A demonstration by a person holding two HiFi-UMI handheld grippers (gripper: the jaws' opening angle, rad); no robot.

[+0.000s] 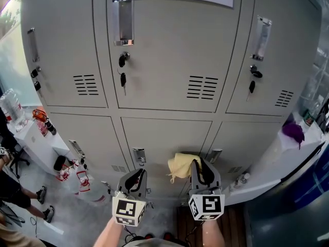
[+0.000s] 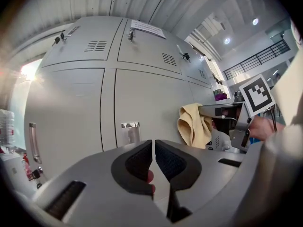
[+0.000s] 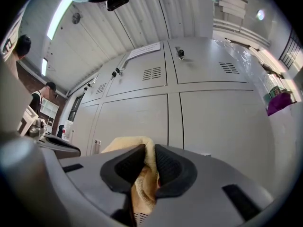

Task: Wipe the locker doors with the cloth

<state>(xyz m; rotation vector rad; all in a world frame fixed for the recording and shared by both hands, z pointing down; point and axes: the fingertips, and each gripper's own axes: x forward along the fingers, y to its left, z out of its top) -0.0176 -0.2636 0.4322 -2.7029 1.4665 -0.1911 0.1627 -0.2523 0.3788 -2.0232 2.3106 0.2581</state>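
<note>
Clamping the cloth (image 1: pixel 180 165), right hand-held gripper (image 3: pixel 149 148) sits by a locker door (image 1: pixel 165 137), maybe touching. Left hand-held gripper (image 2: pixel 153 142) closed, empty.

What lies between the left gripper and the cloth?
Nothing but bare grey locker door. In the head view, no object sits between the left gripper and the yellow cloth clamped in the right gripper. The left gripper view agrees.

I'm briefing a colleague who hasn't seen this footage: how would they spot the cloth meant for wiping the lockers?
Start at the grey lockers and drop to the lower row's middle door. In front of it, the right gripper pinches the cloth between its jaws. It is the only pale yellow, crumpled thing against all that grey metal.
</note>
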